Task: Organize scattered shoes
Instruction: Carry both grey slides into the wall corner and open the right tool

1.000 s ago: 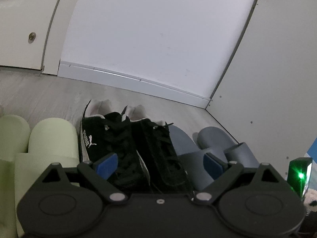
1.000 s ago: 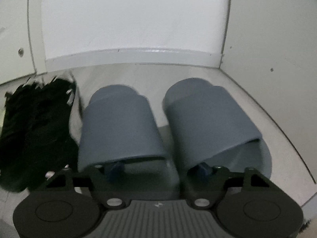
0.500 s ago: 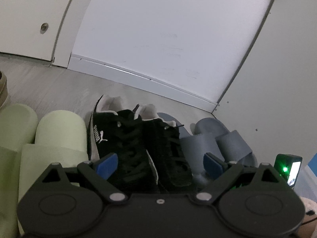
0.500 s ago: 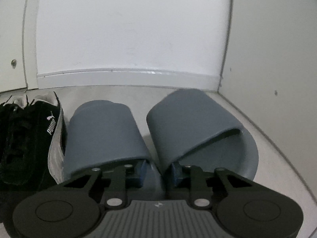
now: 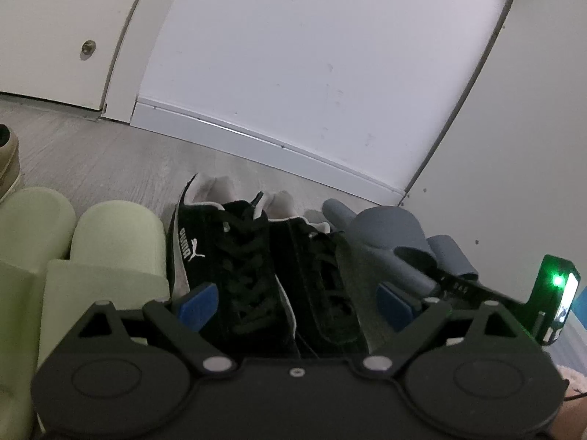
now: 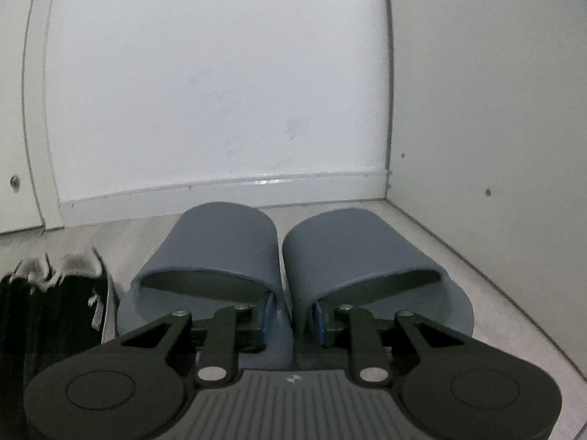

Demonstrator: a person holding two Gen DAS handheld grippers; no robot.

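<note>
Along the white baseboard [image 5: 256,143] of the corner, footwear lies in a row on the pale wood-look floor [image 5: 110,154]. From the left wrist view: a pair of pale green slides [image 5: 110,242] at left, a pair of black lace-up sneakers [image 5: 234,256] with a white logo in the middle, and a pair of grey-blue slides [image 6: 286,253] at right, just beside the side wall [image 6: 495,110]. A tan shoe [image 5: 7,161] shows partly at the far left edge. The sneakers sit touching each other, toes toward the wall, directly ahead of the left gripper [image 5: 297,302]; its blue-padded fingers [image 5: 198,302] stand wide apart, flanking the sneakers and clamping nothing. A device with a green light [image 5: 557,282] stands at the right edge of that view. The right gripper [image 6: 291,321] reaches into the grey-blue slides, one finger inside each strap opening; its jaws are narrowed on the two adjoining inner strap walls, pinching the pair together. The slides lie side by side, touching, toes toward the baseboard, with the sneakers just beside them at left.
</note>
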